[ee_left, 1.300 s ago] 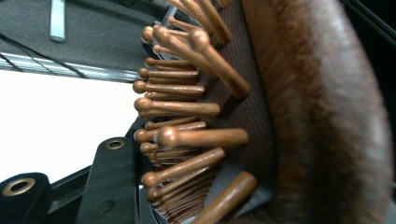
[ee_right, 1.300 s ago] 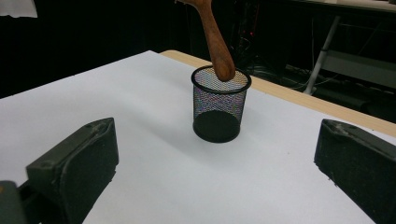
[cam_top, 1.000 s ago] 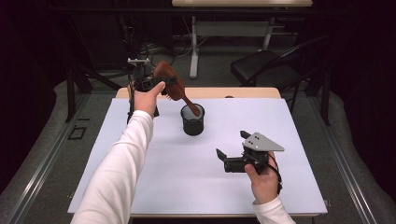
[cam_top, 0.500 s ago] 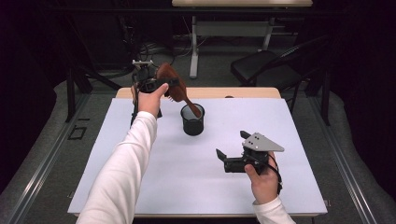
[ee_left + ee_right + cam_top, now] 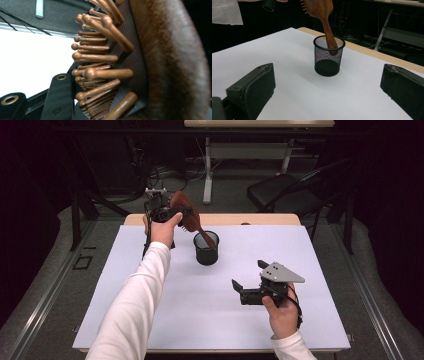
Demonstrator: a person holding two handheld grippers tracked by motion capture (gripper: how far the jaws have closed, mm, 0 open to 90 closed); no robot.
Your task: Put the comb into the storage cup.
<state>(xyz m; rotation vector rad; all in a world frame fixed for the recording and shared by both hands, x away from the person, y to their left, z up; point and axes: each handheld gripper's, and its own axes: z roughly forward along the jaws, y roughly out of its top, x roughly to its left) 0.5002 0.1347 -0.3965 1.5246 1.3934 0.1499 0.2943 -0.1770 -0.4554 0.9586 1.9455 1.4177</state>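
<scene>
One wooden paddle hairbrush (image 5: 186,212), upper centre of the high view, clamped at its head by the left gripper (image 5: 165,211); handle tip inside the black mesh cup (image 5: 206,248). Advice: lower straight, avoid tipping the cup. Right gripper (image 5: 248,289) gapes empty. White tabletop (image 5: 200,315); dark room, chair (image 5: 282,195) behind.

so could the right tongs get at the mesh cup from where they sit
Probably yes. The right tongs stand open and empty, pointing toward the mesh cup across bare white table. Only the hairbrush, its handle inside the cup, held by the left tongs, crowds the rim.
</scene>
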